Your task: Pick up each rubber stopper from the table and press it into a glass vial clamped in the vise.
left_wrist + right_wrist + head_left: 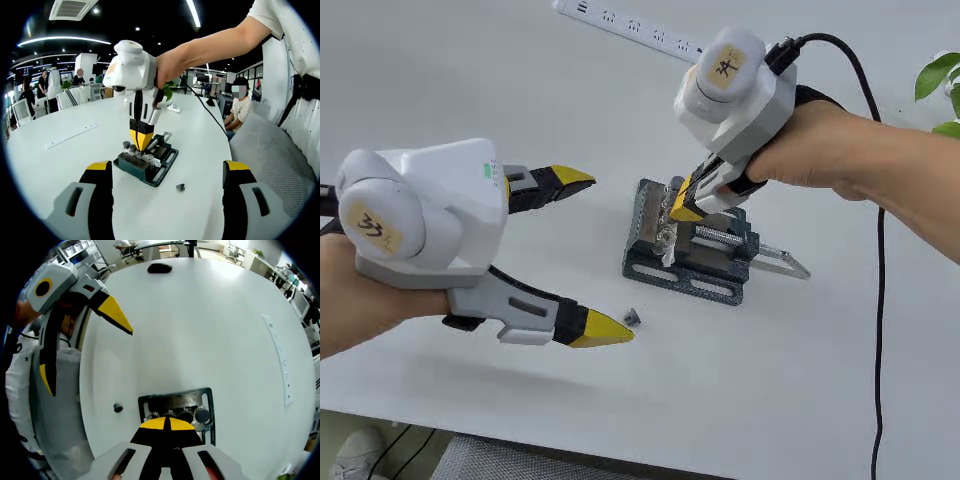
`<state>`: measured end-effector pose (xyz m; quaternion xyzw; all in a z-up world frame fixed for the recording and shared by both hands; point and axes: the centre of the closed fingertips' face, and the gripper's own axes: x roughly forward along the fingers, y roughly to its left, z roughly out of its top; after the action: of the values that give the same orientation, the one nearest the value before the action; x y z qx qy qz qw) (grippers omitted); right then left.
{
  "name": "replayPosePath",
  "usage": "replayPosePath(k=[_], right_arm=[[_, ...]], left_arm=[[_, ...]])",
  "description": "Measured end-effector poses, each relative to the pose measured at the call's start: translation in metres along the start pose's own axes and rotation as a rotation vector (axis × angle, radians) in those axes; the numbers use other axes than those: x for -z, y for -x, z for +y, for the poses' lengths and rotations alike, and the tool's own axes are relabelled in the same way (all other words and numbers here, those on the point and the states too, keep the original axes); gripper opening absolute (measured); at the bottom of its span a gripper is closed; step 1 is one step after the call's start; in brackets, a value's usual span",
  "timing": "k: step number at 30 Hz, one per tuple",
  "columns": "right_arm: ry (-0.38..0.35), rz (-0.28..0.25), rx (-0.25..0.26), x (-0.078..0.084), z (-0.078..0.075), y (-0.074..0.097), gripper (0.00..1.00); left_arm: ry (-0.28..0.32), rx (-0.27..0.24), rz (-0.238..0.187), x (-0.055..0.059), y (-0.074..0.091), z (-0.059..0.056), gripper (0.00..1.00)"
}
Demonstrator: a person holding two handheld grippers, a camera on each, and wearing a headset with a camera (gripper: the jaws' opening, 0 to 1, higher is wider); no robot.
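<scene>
**Gripper tips masking the vials**

The right gripper (682, 211) is covering part of the vials (666, 237) in the vise (705, 274), with its jaws pressed together, and is concealing anything that may be pinched between them. The far power strip (630, 25) and the right-hand plant (942, 85) are running off the picture's edge.

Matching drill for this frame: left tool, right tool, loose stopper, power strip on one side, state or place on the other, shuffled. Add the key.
1. left tool
2. right tool
3. stopper
4. power strip

A. shut, tips over the vise
B. lies loose on the near side of the vise
C. open wide
D. lies far behind the vise

Pairs: 1-C; 2-A; 3-B; 4-D
</scene>
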<state>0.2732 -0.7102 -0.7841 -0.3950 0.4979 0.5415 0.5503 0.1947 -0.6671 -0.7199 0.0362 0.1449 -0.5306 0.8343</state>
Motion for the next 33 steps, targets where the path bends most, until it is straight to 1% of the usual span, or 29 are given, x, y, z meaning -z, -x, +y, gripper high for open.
replayPosePath(k=[2, 3, 4, 5, 6, 8, 9, 10, 12, 13, 15, 16, 25, 27, 33], right_arm=[[0.003, 0.001, 0.005, -0.002, 0.001, -0.002, 0.0], [0.042, 0.021, 0.027, -0.001, 0.001, -0.001, 0.0], [0.074, 0.032, 0.032, -0.001, 0.003, 0.0, 0.0], [0.058, 0.025, 0.026, -0.002, 0.006, 0.001, 0.0], [0.017, 0.008, 0.017, -0.001, 0.004, 0.002, 0.0], [0.017, -0.006, 0.009, 0.0, 0.001, 0.003, 0.0], [0.003, -0.022, -0.003, -0.001, -0.002, 0.002, 0.0], [-0.035, -0.036, -0.014, -0.001, 0.0, 0.002, 0.0], [-0.036, -0.043, -0.02, 0.0, -0.001, 0.002, 0.0], [-0.056, -0.053, -0.026, 0.001, -0.004, 0.002, 0.0], [-0.077, -0.067, -0.036, 0.001, -0.003, 0.002, 0.0], [-0.092, -0.075, -0.041, 0.002, -0.006, 0.002, 0.0], [-0.087, -0.1, -0.022, 0.001, -0.003, 0.002, 0.0], [-0.084, -0.101, -0.018, 0.004, 0.0, 0.003, 0.0], [-0.092, -0.127, -0.006, 0.006, -0.001, 0.011, 0.0]], left_arm=[[-0.002, 0.002, 0.003, 0.001, 0.0, -0.001, 0.9], [-0.001, 0.003, 0.002, 0.0, -0.001, -0.001, 0.9], [-0.001, 0.004, 0.002, 0.0, -0.001, -0.001, 0.9], [-0.002, 0.005, 0.003, 0.0, -0.001, -0.002, 0.9], [-0.004, 0.005, 0.006, 0.0, -0.001, -0.002, 0.9], [-0.001, 0.004, 0.002, 0.0, 0.0, -0.001, 0.9], [-0.003, 0.003, 0.005, 0.0, 0.001, -0.001, 0.9], [-0.005, 0.001, 0.01, 0.001, 0.002, 0.0, 0.9], [-0.001, -0.004, 0.009, 0.002, 0.004, 0.001, 0.9], [0.0, -0.004, 0.008, 0.001, 0.004, 0.0, 0.9], [-0.004, -0.004, 0.014, 0.002, 0.005, 0.001, 0.9], [-0.004, -0.004, 0.017, 0.003, 0.005, 0.001, 0.9], [-0.014, -0.005, 0.019, -0.001, 0.005, 0.001, 0.91], [-0.017, -0.004, 0.022, -0.001, 0.005, 0.001, 0.91], [-0.02, -0.002, 0.027, -0.002, 0.005, 0.0, 0.91]])
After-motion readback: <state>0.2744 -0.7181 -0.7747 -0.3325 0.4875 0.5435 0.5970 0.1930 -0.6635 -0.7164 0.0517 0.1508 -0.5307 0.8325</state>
